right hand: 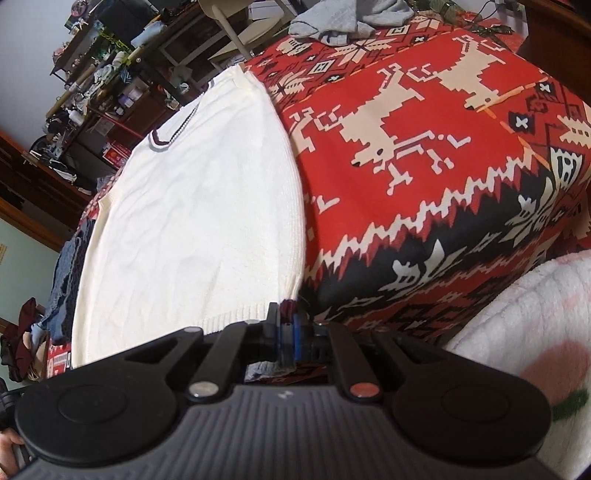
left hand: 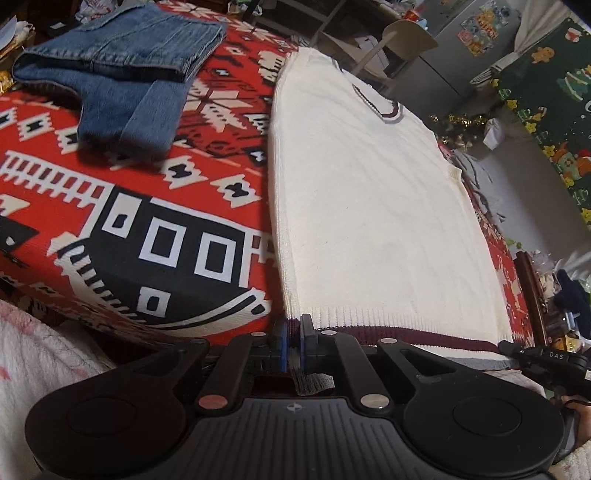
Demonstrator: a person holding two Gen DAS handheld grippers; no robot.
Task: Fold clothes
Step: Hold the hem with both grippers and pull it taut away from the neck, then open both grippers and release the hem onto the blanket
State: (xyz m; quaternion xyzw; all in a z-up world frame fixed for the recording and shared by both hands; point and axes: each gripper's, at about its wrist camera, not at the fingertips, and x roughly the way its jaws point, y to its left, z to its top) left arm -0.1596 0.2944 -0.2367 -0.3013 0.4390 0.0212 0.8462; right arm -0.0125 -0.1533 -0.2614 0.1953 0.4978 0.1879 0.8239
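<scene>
A cream knitted sweater (left hand: pixel 362 206) lies flat across a bed covered by a red patterned blanket (left hand: pixel 110 206), its striped V-neck toward the top of the frame and its maroon-banded hem at the bottom edge. At the lower centre of the left wrist view, the left gripper (left hand: pixel 293 332) is clamped on the hem's left corner, with fabric pinched between its blue pads. In the right wrist view the right gripper (right hand: pixel 288 325) sits at the lower centre, closed on the opposite hem corner – a dark strip of the band shows between its pads. Folded blue jeans (left hand: pixel 122 74) rest in the upper left of the left wrist view, well apart from the sweater. A crumpled grey garment (right hand: pixel 343 18) lies at the top of the right wrist view.

The step in hand looks like carrying the hem up toward the collar. To do it well, both corners should rise together and stay level, keeping the hem taut – otherwise the knit sags in the middle and the fold lands crooked.
</scene>
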